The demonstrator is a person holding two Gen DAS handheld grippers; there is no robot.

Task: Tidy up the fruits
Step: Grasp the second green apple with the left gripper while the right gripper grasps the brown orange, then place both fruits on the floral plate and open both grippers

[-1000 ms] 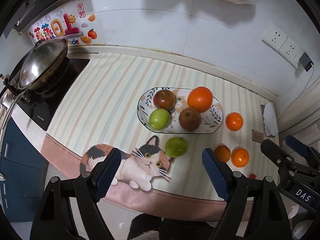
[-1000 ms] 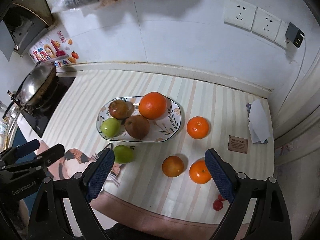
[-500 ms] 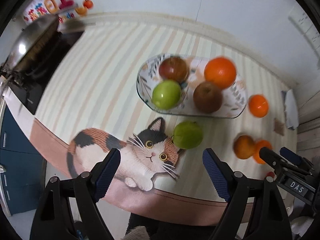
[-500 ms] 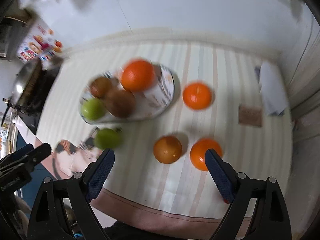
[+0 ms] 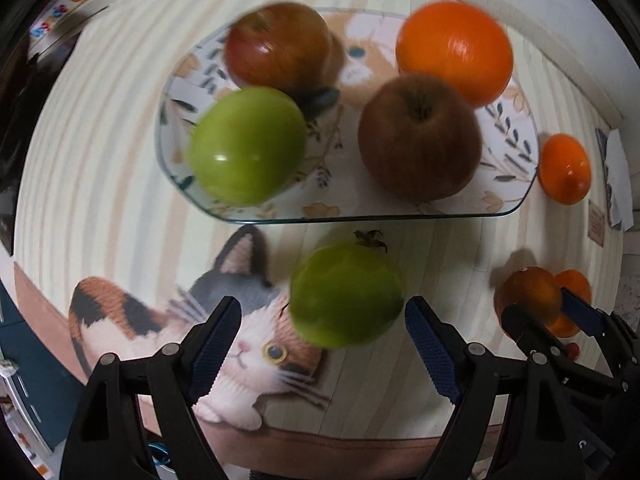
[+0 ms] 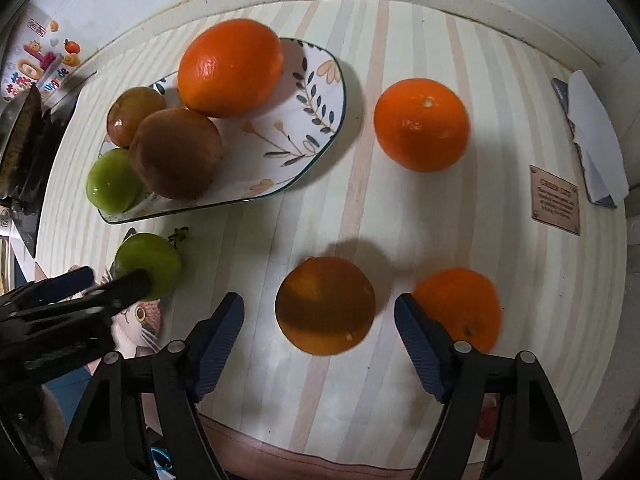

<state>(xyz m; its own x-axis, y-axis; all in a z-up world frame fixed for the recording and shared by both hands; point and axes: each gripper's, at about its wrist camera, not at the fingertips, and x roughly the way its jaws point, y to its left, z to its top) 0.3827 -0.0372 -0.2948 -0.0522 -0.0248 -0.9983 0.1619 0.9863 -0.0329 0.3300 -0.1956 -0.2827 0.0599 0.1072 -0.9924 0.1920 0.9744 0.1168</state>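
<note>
Four plated fruits, four loose

I see soft overhead light and fruit shadows falling away toward the wall. Motion blur smears the green apple; glare spots the big orange. Fisheye edges bend into black.

The right gripper is seen pointing down at a striped mat, its jaws just narrowed around, but apart from, a dull orange. A floral plate of fruit is placed upper left.
</note>
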